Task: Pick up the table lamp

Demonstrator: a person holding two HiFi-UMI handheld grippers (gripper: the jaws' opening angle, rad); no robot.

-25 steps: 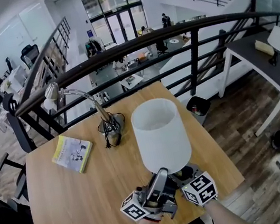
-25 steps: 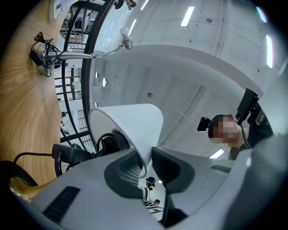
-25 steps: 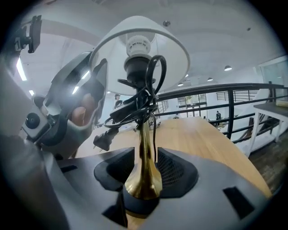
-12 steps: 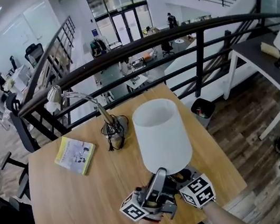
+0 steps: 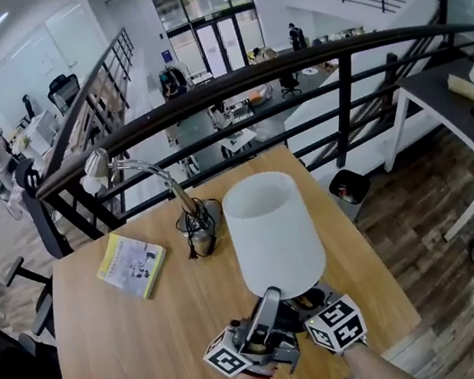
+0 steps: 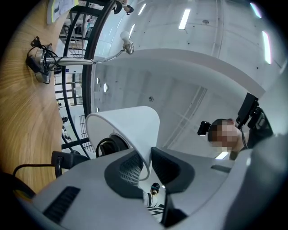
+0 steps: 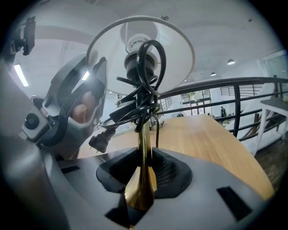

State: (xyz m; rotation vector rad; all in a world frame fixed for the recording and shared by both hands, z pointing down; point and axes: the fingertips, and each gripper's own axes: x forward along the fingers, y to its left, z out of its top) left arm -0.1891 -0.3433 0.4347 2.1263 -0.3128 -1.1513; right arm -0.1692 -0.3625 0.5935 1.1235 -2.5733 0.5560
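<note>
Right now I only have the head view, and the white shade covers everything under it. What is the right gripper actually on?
Observer: The right gripper has its jaws closed on the brass stem of the table lamp, low down where the stem flares.
Operator: And the left one?
Observer: The left gripper pinches the lower rim of the shade between its jaws.
Operator: Anything loose under there?
Observer: A black cord is bundled high on the stem, just under the shade, and its plug hangs out to the side, near the left gripper.
</note>
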